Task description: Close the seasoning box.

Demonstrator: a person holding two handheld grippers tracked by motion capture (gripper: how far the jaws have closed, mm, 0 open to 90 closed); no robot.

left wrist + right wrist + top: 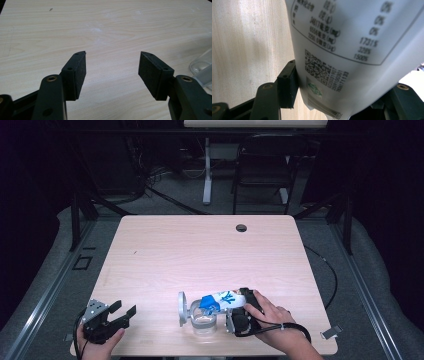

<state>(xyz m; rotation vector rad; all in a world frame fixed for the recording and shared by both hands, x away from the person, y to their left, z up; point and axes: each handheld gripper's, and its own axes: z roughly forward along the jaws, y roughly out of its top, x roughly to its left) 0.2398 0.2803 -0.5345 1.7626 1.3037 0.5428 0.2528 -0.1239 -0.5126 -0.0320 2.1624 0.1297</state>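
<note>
- Right gripper (pixel 235 312) held a white-and-blue pouch (pixel 222 302), jaws clamped on its printed body; in the right gripper view the pouch (pixel 352 50) sat between the pads.
- Pouch was tipped sideways near the table's (pixel 200 250) front edge, its blue end over a clear glass jar (pixel 202 320).
- Jar's hinged lid (pixel 182 308) stood open on the jar's left side.
- Left gripper (pixel 125 314) rested at the front left corner, well apart from the jar, jaws wide with nothing between them (pixel 112 72).
- Step judged: pouring the pouch's contents into the jar; whether anything was flowing could not be told.
- Next move likely called for holding the pouch mouth over the jar opening and tilting more steeply, without knocking the jar.
</note>
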